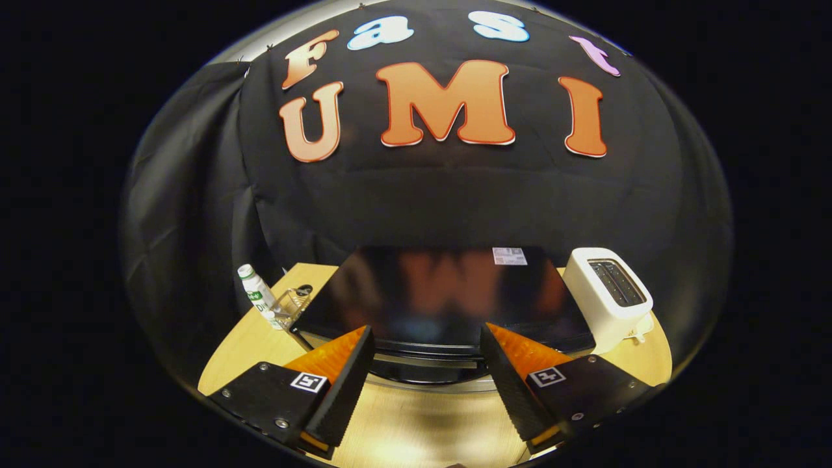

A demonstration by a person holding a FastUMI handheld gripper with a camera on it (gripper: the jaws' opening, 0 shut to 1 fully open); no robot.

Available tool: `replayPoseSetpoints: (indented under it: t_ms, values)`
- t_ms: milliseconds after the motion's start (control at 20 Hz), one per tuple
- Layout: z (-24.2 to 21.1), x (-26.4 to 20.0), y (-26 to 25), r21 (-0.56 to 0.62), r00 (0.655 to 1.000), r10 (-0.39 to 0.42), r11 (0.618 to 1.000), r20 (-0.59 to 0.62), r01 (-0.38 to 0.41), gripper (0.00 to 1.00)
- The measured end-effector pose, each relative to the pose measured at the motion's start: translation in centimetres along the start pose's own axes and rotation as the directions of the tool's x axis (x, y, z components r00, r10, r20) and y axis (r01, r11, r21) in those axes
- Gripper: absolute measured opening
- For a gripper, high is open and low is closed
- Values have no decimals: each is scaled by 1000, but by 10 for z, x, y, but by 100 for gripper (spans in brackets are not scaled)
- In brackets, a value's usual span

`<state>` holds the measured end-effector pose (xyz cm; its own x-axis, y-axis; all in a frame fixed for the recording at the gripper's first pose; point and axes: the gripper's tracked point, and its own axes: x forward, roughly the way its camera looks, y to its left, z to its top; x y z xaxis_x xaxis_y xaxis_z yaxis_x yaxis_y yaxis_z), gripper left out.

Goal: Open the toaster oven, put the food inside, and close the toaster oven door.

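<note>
The tool [426, 344] gapes wide, holding nothing, above the wooden tabletop [416, 422]. Just ahead sits the black toaster oven [442, 292], door shut. A white pop-up toaster [608, 296] stands right; a bottle [257, 292] and clear holder [290, 304] left.

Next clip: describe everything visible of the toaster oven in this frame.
The toaster oven is a black box with a glossy top that mirrors the wall behind it; a small white sticker sits near its back edge. It stands on the wooden table, between a white slot toaster and a small bottle. A pale bar, seemingly the door handle, runs along its front, just ahead of the open gripper; its fingers touch nothing. The door looks closed.
</note>
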<state>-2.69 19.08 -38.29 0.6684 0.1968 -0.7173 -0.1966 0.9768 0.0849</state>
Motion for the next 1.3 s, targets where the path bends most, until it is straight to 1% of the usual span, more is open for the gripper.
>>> replayPoseSetpoints:
  t_ms: [100, 150, 300, 400, 500, 550, 600, 650, 700, 800, 900, 1000, 1150, 1300]
  values:
    - [-9, 4, 2, 7, 1000, -11, 1000, -25, 11, 97]
    - [-10, 3, 2, 2, 1000, -23, 1000, -12, 23, 97]
    - [-9, 6, 3, -77, 999, -22, 997, 35, 25, 95]
    - [-10, 6, 5, -48, 998, -32, 998, 48, 34, 95]
    - [-16, 1, 5, -49, 998, -26, 998, 57, 28, 92]
    - [-19, -5, 9, -3, 999, -17, 1000, 51, 17, 88]
    - [-23, -6, 11, -1, 999, -12, 1000, 50, 12, 84]
    - [-31, -17, 13, -36, 999, -3, 999, 43, 5, 79]
    - [-38, -21, 14, -58, 1000, 7, 998, 30, -5, 79]
    - [-59, -36, 20, -63, 998, 44, 997, -35, -46, 79]
    - [-82, -48, 23, -61, 990, 85, 994, -115, -93, 79]
    - [-102, -54, 25, -36, 978, 121, 991, -171, -129, 79]
    - [-129, -64, 28, 10, 958, 153, 988, -244, -155, 79]
    - [-144, -63, 33, 12, 947, 175, 984, -271, -179, 79]
